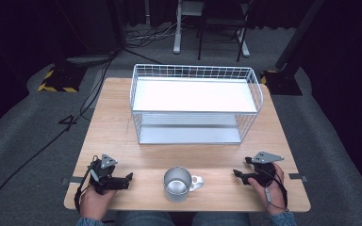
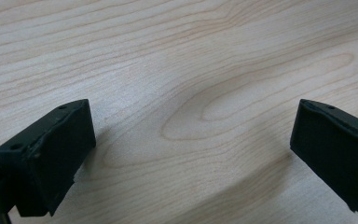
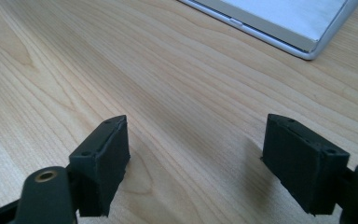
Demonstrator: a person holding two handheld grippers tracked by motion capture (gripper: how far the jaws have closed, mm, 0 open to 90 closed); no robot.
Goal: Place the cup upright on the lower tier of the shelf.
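Mug flanked by two hand-held grippers on the worktop (image 1: 122, 136).
The mug (image 1: 178, 184) is set between the left hand-held gripper (image 1: 128, 178) and right hand-held gripper (image 1: 236, 173); both are held with jaws spread, empty.

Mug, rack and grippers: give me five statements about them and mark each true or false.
1. The mug stands upright between the two grippers. True.
2. The left gripper is shut on the mug's handle. False: its jaws are open over bare table, apart from the mug.
3. The right gripper has its jaws open with nothing between them. True.
4. The mug sits on the top shelf of the wire rack. False: it stands on the table, in front of the rack.
5. The mug's handle points toward the right gripper. True.
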